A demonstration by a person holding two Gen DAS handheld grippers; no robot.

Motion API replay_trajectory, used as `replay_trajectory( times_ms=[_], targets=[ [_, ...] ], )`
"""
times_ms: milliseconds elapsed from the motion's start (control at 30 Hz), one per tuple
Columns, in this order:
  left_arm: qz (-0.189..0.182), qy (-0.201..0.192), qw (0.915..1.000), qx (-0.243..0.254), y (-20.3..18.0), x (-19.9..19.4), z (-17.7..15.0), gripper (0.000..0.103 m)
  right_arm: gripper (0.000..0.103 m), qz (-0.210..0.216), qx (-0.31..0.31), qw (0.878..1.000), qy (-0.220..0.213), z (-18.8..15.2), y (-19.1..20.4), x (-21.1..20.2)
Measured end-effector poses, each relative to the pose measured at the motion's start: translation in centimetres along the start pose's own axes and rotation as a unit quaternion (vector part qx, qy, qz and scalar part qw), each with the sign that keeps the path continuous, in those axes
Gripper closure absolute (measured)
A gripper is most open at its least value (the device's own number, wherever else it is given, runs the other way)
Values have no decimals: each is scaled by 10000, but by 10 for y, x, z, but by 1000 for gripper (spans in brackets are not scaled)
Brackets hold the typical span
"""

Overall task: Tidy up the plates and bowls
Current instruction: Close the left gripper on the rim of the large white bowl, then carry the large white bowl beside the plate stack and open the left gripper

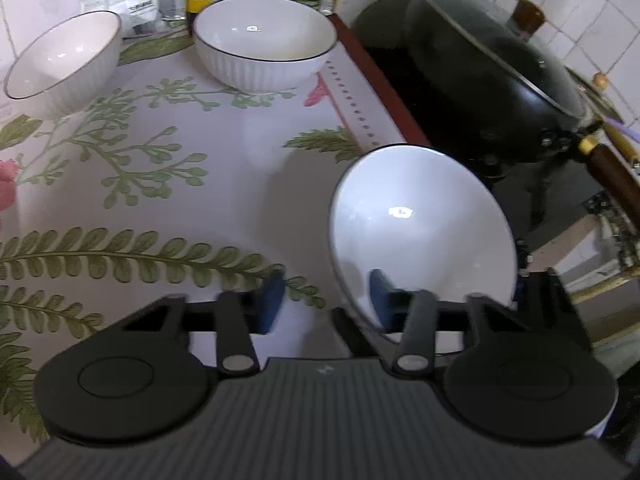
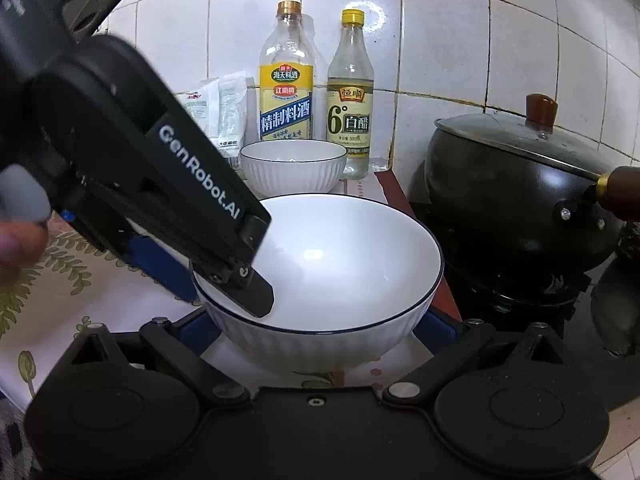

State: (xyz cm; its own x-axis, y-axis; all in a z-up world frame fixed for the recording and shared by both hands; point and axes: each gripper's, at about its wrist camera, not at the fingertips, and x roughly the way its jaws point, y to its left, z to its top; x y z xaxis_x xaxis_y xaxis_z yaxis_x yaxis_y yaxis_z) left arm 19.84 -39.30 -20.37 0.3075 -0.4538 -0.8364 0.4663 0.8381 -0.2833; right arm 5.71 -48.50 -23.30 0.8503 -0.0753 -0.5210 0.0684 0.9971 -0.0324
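A white ribbed bowl with a dark rim [image 1: 420, 232] sits between the two grippers; it also shows in the right wrist view [image 2: 340, 272]. My left gripper [image 1: 326, 300] is open: its right pad is inside the bowl and its left pad is apart over the cloth. In the right wrist view that finger [image 2: 248, 292] dips over the bowl's left rim. My right gripper [image 2: 320, 328] is open with its blue pads on either side of the bowl's base. Two more white bowls [image 1: 266, 42] [image 1: 64, 60] stand at the back of the counter.
A floral cloth [image 1: 160, 184] covers the counter. Two bottles [image 2: 286, 76] [image 2: 350, 92] and a plastic packet [image 2: 218, 112] stand against the tiled wall. A black lidded wok [image 2: 520, 196] sits on the stove to the right, its handle pointing right.
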Motion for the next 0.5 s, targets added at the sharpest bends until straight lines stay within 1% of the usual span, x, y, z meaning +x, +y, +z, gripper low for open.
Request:
replay_trajectory(
  times_ms=[33, 67, 133, 300, 400, 500],
  targets=[
    [-49, 15, 10000, 43, -3, -1, 0, 81, 1, 19, -14, 10000, 2, 0, 1, 0],
    [-32, 15, 9999, 103, -6, -2, 0, 84, 1, 20, -45, 10000, 2, 1, 2, -1],
    [143, 6, 9997, 216, -11, -3, -1, 85, 1, 39, -72, 10000, 39, 2, 5, -1],
    [73, 88, 9999, 66, -3, -11, -2, 85, 1, 157, -64, 9998, 98, 5, 9, -5],
    [86, 53, 9999, -8, 3, -21, -5, 85, 1, 221, -59, 9997, 88, 7, 16, -10],
    [97, 7, 9998, -168, 14, -35, -6, 85, 1, 446, 39, 9987, 240, 17, 22, -14]
  ],
)
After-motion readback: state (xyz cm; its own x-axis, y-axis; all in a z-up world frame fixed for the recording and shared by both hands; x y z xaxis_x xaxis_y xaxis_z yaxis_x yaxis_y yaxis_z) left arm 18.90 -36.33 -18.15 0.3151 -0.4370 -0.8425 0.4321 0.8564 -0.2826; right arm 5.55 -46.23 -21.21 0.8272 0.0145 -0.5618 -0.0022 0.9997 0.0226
